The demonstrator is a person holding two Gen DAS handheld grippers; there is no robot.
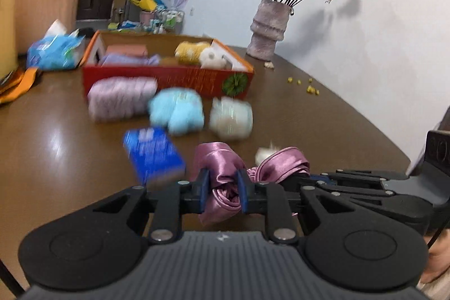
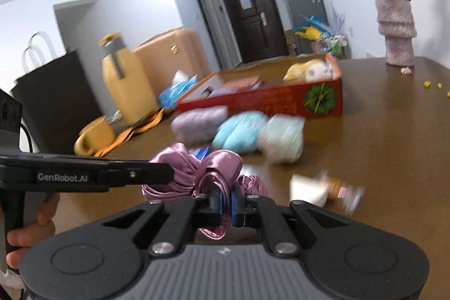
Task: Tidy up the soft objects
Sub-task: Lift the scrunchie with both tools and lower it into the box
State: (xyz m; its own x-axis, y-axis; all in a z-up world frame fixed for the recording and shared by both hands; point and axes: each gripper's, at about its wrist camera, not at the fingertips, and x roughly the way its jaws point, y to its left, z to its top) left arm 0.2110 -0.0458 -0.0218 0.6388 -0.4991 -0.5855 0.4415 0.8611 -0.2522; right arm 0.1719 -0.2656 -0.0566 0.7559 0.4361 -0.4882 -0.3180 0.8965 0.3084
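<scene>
Clenching the pink satin cloth (image 1: pixel 222 173), left tongs (image 1: pixel 222 187) and right tongs (image 2: pixel 225 201) both grip it; only the right view shows the yellow jug (image 2: pixel 126 83).

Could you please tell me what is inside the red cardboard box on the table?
The red box holds a yellow plush, a white plush, and folded peach and lavender cloths. Its front wall hides the bottom, so anything underneath them cannot be seen.
</scene>
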